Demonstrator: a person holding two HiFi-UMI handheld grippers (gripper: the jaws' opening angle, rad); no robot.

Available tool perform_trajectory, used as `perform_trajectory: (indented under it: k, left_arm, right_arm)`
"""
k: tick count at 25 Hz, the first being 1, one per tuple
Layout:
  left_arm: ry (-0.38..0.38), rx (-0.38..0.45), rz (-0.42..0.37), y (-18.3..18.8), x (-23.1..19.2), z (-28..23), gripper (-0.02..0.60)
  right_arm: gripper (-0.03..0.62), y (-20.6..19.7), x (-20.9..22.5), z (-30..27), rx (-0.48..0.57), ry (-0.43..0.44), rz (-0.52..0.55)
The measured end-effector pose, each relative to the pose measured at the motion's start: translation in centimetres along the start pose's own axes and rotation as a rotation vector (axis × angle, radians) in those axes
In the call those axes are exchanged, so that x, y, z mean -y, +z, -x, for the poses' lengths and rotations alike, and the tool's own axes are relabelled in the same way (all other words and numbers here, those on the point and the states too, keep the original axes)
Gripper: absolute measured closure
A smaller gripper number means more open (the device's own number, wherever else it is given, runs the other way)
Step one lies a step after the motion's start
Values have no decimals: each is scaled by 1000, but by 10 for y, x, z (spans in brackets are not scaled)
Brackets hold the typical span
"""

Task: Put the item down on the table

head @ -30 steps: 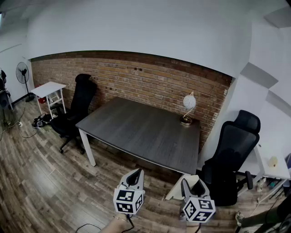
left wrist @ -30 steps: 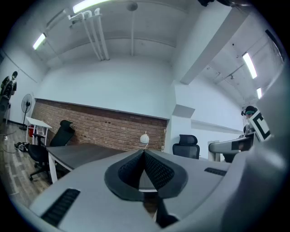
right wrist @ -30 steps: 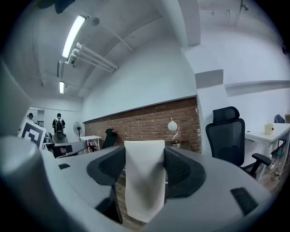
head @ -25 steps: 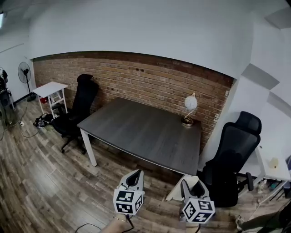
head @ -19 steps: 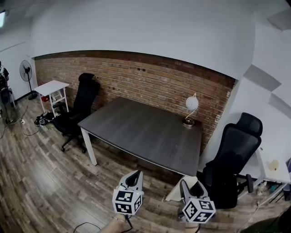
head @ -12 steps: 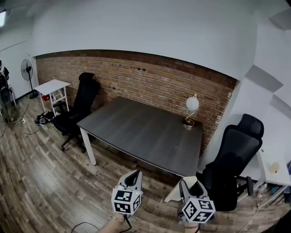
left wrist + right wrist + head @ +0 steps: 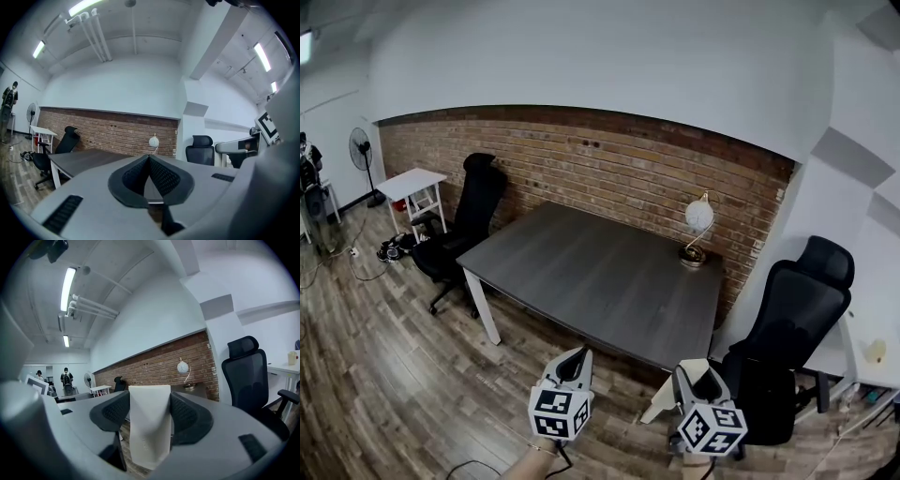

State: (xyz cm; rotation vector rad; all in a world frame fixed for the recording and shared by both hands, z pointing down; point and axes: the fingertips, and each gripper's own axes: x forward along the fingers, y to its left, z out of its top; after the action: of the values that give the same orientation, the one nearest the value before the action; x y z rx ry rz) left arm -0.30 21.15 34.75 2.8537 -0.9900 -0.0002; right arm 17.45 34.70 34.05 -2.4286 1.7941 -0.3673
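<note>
Behind everything runs the red-brown brick wall (image 7: 609, 173), and below it spreads a brown wood-plank floor (image 7: 384, 375). The dark grey wood-grain bench on white legs (image 7: 581, 272) stands in front of the wall, its far edge close to the brick.

A tall black office chair (image 7: 792, 328) sits off the bench's right edge, near the near right corner. A second black office chair (image 7: 467, 216) stands off the left edge, by the far left corner. Further left along the wall are a small white side table (image 7: 411, 183) and a standing fan (image 7: 364, 155).

You hold both grippers low, over the floor and short of the bench's near edge. Your left gripper (image 7: 577, 359) points toward that edge. Its jaws are pressed together with nothing between them.

Your right gripper (image 7: 694, 377) is just off the near right corner, beside the tall chair. Its jaws are pinching a pale cream flat pouch (image 7: 149, 427). The pouch stands upright between the two black ribbed pads and reaches past them top and bottom. In the head view it shows as a pale wedge at that gripper's left side, over the floor and not on the bench.

A small lamp with a white globe shade and a brass-coloured base (image 7: 697, 230) stands at the bench's far right corner.
</note>
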Motion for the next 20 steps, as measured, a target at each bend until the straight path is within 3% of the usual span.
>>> perform_trajectory:
  k: [10,20]
  left_arm:
    - [32,-22,11,-10,-16,-18,566]
    - [18,-20,0,-7,-48,-70,566]
  right_arm:
    - [304,-10,-1,-27,-36,16,0]
    - [304,3,0,-87,-27,-3,24]
